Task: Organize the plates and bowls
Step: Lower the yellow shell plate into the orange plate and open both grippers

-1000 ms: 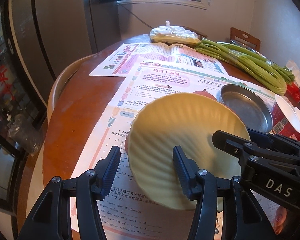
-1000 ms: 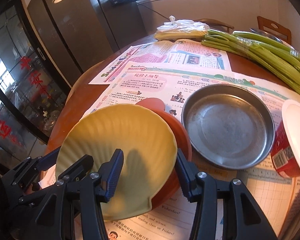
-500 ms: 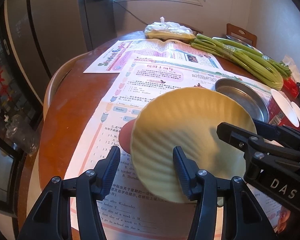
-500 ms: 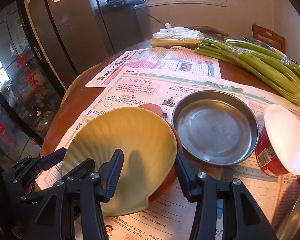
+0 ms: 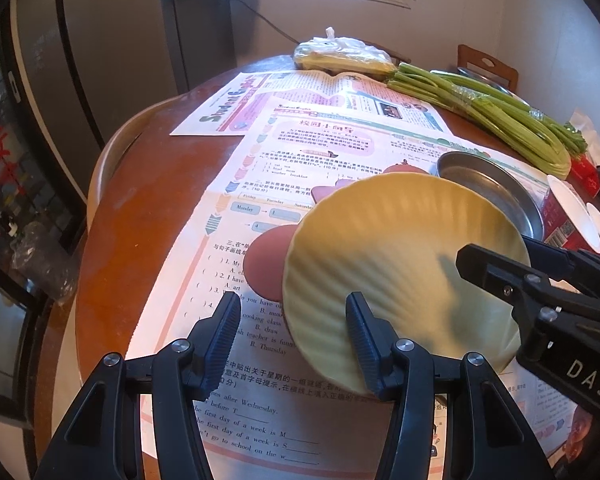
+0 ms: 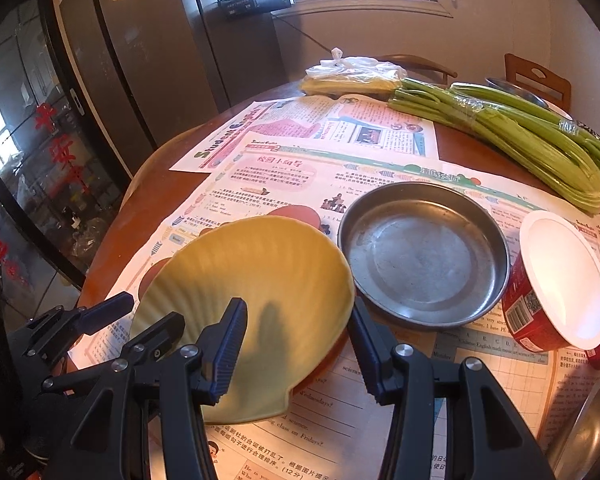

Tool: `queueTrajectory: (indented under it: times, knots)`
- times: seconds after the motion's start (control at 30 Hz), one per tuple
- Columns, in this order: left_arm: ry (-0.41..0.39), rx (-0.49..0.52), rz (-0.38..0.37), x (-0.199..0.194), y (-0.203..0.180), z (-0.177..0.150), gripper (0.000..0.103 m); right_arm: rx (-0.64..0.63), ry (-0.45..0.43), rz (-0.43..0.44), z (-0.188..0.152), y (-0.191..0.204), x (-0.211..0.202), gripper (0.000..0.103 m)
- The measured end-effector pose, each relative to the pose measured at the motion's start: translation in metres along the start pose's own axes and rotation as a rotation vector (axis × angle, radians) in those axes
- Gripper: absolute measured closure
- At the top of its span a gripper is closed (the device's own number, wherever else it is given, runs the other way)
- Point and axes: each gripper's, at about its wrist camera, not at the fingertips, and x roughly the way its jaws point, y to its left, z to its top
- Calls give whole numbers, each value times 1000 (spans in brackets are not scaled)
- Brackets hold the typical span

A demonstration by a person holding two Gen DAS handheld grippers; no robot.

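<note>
1. Your right gripper (image 6: 296, 344) is clamped on the near rim of the yellow shell plate (image 6: 256, 300), holding it tilted above the red plate (image 5: 266, 266) on the newspaper (image 5: 260, 400).
2. Your left gripper (image 5: 292, 340) hangs beside the plate with its fingers apart and nothing between them.
3. You seem to be mid-stack: the yellow plate is either going onto the red one or heading for the steel pan (image 6: 424, 252) just beside it.
4. Next, level the plate, centre it, then let go.
</note>
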Motion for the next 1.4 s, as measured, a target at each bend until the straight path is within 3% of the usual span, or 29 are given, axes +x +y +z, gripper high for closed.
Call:
queueTrajectory:
  times: [0.2, 0.83, 0.93, 1.4]
  knots:
    - [2, -4, 7, 0, 0, 0, 47, -77, 5, -42, -3, 8, 1, 49]
    - [8, -6, 18, 4, -2, -1, 46, 1, -61, -8, -1, -11, -25, 49]
    - [6, -31, -21, 0, 1, 0, 46, 10, -78, -4, 0, -13, -31, 49]
    - [-75, -44, -43, -43, -1, 3, 46, 17, -135, 3, 0, -13, -60, 49]
